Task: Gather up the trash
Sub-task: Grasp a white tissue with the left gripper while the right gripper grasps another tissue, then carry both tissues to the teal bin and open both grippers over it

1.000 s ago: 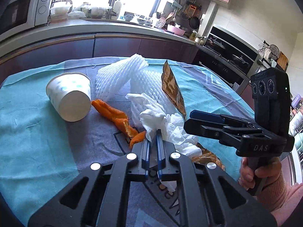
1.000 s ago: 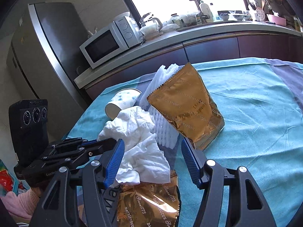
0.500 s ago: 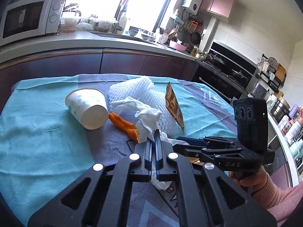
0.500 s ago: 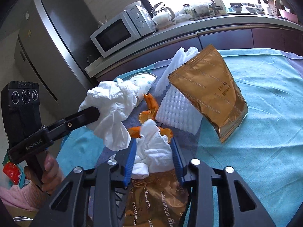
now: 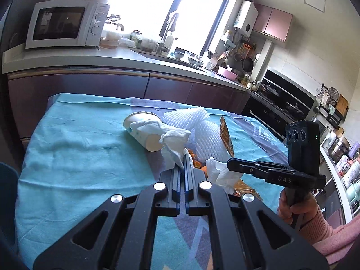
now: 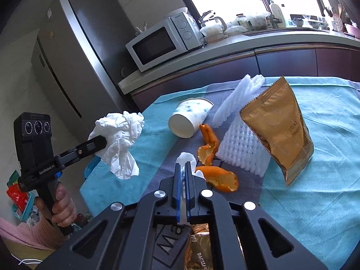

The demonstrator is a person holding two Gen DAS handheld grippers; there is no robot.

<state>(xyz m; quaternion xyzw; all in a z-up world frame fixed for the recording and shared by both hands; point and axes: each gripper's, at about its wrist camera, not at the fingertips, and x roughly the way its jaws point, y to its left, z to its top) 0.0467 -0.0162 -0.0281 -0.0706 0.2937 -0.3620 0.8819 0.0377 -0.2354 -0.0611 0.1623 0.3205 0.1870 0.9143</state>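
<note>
Both tools are squeezed shut on tissue: the left tool [image 6: 102, 140] holds a big tissue [image 6: 121, 141] at middle left, the right tool [image 6: 183, 168] a small tissue [image 6: 186, 157] at the bottom. Soft paper could tear or slip out.

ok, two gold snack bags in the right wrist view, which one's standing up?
The far gold bag, propped upright against the white foam netting. The other gold bag lies flat under the right tongs.
</note>
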